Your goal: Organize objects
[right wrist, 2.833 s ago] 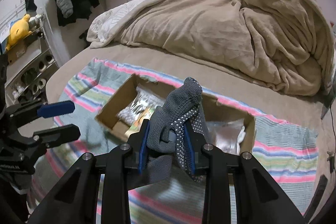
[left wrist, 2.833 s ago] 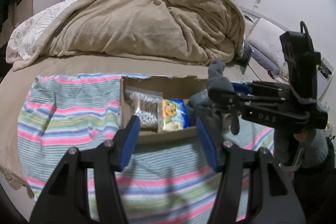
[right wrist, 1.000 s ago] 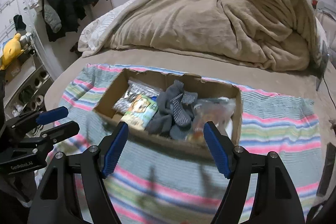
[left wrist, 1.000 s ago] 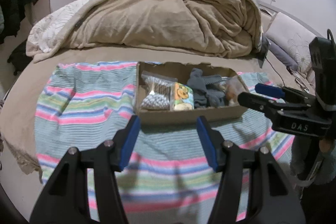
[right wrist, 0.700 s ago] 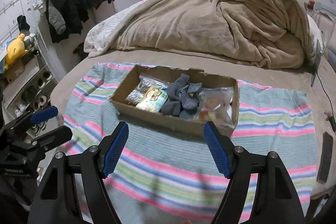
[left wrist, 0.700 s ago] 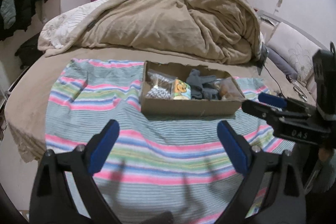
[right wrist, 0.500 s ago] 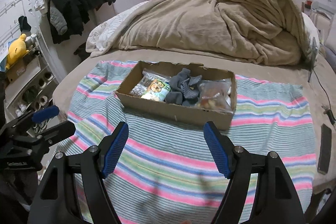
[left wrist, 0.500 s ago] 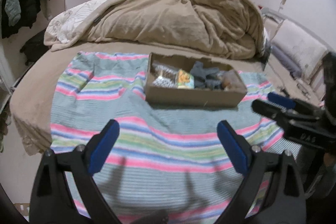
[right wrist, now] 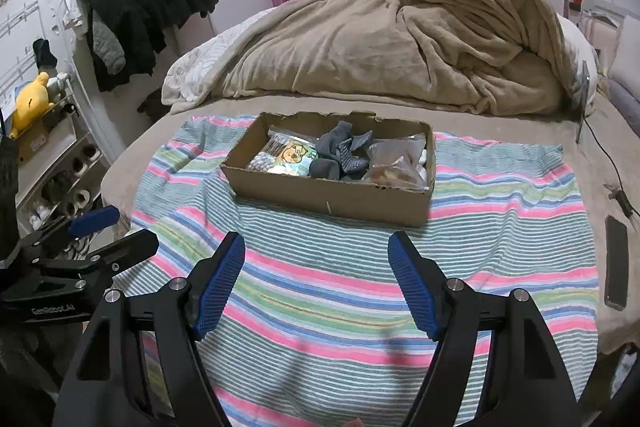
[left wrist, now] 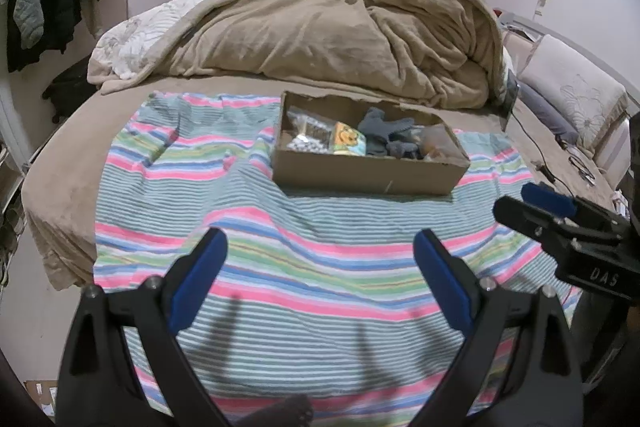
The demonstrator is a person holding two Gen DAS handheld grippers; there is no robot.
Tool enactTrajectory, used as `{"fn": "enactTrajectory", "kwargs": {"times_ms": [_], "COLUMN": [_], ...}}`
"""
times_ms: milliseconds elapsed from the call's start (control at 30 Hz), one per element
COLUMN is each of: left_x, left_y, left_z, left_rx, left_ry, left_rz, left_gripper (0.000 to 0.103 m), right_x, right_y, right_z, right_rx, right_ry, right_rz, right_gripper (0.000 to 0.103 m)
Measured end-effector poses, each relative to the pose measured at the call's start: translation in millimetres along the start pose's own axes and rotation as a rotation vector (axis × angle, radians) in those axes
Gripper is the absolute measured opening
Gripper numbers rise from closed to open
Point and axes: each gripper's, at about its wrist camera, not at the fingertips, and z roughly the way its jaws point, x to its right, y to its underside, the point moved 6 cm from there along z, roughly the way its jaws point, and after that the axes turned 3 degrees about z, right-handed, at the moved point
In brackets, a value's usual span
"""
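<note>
Gloves lay in the middle of the cardboard box on the striped blanket, far from my left gripper and right gripper, both spread apart and empty, so I judged nothing needed regrasping.

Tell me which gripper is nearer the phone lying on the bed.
Right. The right gripper hangs open over the striped towel, with the phone off to its right side. The left gripper sits open on the far side, at the bed's left edge.
</note>
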Motion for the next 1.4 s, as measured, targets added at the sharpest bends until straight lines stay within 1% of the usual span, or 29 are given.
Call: {"fn": "enactTrajectory", "kwargs": {"times_ms": [267, 600, 1400], "left_x": [0.7, 1.5, -1.4], "left_y": [0.7, 0.2, -1.8], "left_z": [3.1, 5.9, 5.3], "left_rx": [-0.002, -0.006, 0.001], "left_ry": [0.015, -0.001, 0.004], "left_rz": [-0.001, 0.006, 0.009], "left_gripper": [0.095, 0.095, 0.095], "right_x": [3.9, 6.7, 9.0], "right_y": [4.6, 0.8, 1.5], "right_z": [4.0, -0.6, 3.2], "right_rx": [-0.013, 0.007, -0.003], "right_ry": [-0.005, 0.002, 0.001], "right_rz": [0.020, 0.023, 0.023], "right_gripper": [0.077, 0.077, 0.077]}}
